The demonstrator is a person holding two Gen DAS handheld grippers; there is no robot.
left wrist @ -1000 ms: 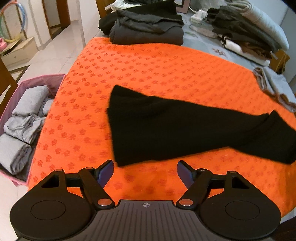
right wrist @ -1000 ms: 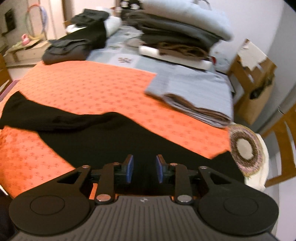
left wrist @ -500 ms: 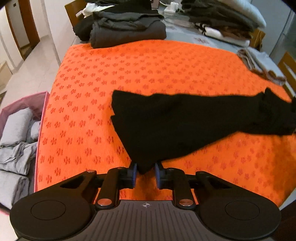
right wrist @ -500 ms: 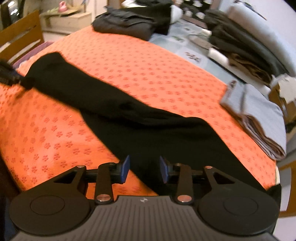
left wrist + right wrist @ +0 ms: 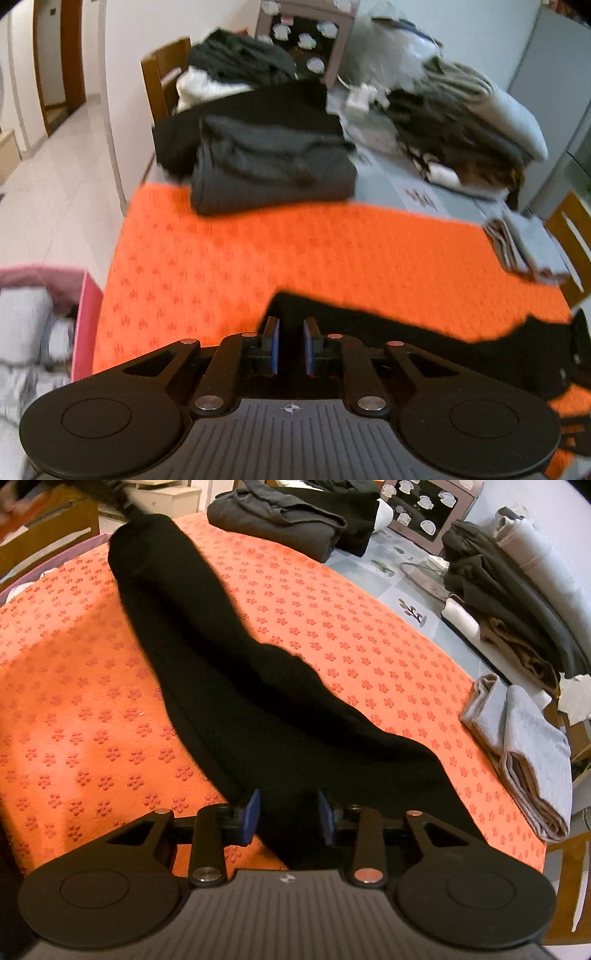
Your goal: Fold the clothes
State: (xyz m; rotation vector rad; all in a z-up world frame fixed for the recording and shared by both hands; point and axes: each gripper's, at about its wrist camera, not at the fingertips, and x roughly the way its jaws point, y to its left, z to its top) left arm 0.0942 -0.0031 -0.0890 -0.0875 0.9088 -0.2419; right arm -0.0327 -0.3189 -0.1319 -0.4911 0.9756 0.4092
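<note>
A table covered by an orange flower-patterned cloth (image 5: 92,716) is shown, with folded dark clothes (image 5: 269,166) stacked at its far edge and a pink basket (image 5: 86,325) beside it. A black garment (image 5: 258,701) is stretched lengthwise across the cloth. One end is pinched in the narrowly set left gripper (image 5: 290,345); the other is held between the right gripper (image 5: 289,814) pads.

Orange cloth (image 5: 369,627) covers the table, bearing black garment (image 5: 229,686) and folded piles (image 5: 280,520)

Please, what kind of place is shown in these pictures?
Probably a room in a home: a table under an orange cloth, folded clothes piles, wooden chairs and a tiled hallway floor.
</note>
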